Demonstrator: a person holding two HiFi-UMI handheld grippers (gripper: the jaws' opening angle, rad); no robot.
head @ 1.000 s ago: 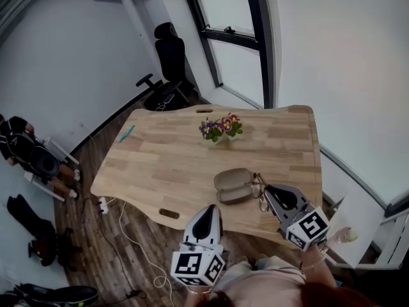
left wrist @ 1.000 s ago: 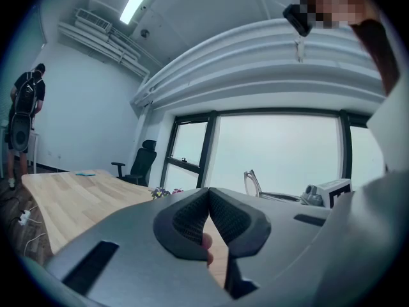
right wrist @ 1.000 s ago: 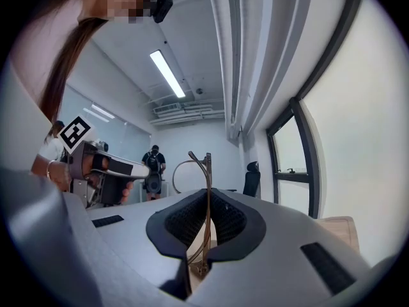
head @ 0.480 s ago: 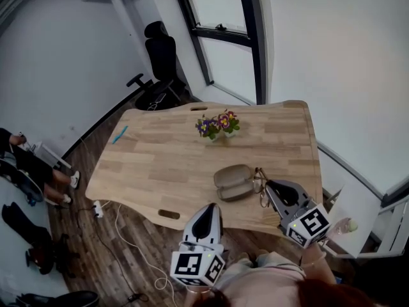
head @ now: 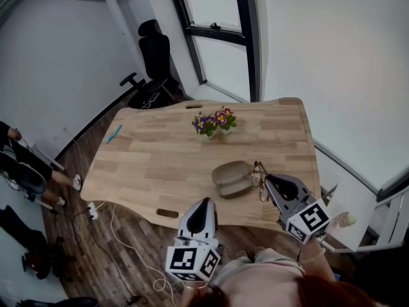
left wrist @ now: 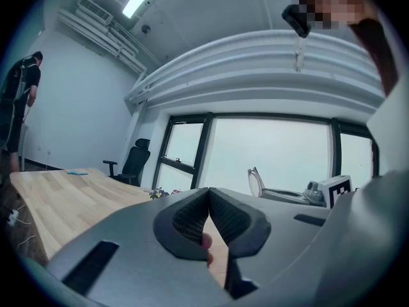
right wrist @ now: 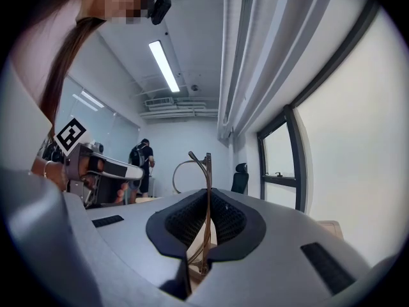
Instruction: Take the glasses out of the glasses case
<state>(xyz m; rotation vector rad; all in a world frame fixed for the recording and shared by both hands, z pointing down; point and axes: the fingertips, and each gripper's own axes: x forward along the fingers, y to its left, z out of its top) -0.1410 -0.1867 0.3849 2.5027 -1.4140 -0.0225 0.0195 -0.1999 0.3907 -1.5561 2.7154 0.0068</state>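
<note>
White walls and a tall dark-framed window are closing in the room, with a black office chair (head: 153, 50) standing at the far left. Below them a pale wooden surface (head: 160, 165) is taking up the middle of the head view. The left tongs (head: 204, 204) are hovering over its near edge, their pads (left wrist: 192, 217) pressing together with nothing between them. The right tongs (head: 268, 181) are reaching in from the near right and are clamping the glasses (head: 259, 179) by the thin metal frame. In the right gripper view the glasses (right wrist: 206, 190) are standing upright between the pads, one round rim curving off to the left. The glasses case (head: 231, 178), grey-brown and lying open like a clamshell, is sitting just left of the glasses. A small pot of purple and yellow flowers (head: 214, 121) is standing farther back, and a blue pen-like item (head: 114, 133) is lying at the far left edge.
</note>
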